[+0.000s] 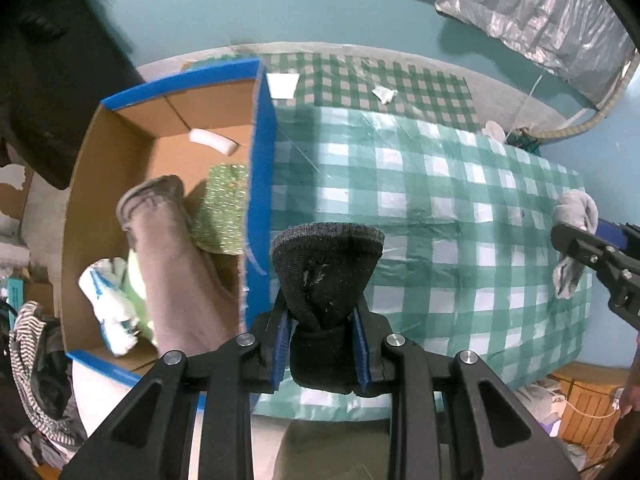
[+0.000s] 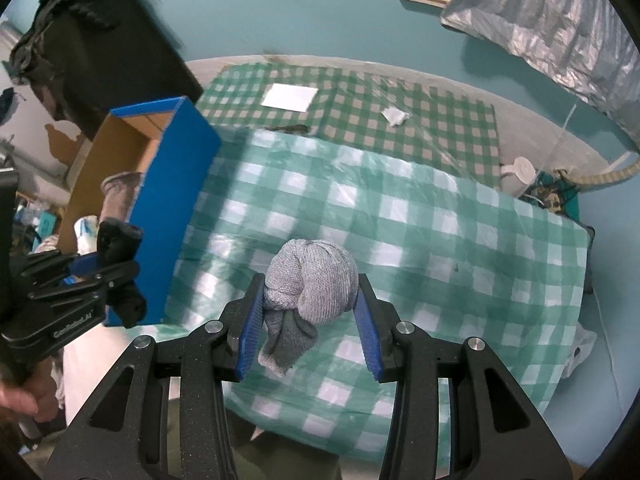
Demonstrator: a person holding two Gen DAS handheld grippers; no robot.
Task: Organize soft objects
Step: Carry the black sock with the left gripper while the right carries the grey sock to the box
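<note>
My left gripper (image 1: 322, 320) is shut on a black sock (image 1: 326, 276), held above the near right edge of a blue cardboard box (image 1: 262, 152). Inside the box lie a beige sock (image 1: 172, 256), a green glittery sponge (image 1: 224, 208), a white foam piece (image 1: 214, 141) and a white and blue cloth (image 1: 106, 300). My right gripper (image 2: 312, 316) is shut on a rolled grey sock (image 2: 310, 280), raised over the green checked tablecloth (image 2: 420, 240). The right gripper (image 1: 588, 248) with the grey sock (image 1: 574, 220) shows at the right edge of the left wrist view, and the left gripper (image 2: 100, 268) at the left of the right wrist view.
A white paper (image 2: 290, 97) and a crumpled scrap (image 2: 394, 116) lie on the darker checked cloth at the back. A black object (image 2: 104, 52) stands behind the box. Silver plastic sheeting (image 2: 552, 32) hangs at the upper right. A striped cloth (image 1: 32, 344) lies left of the box.
</note>
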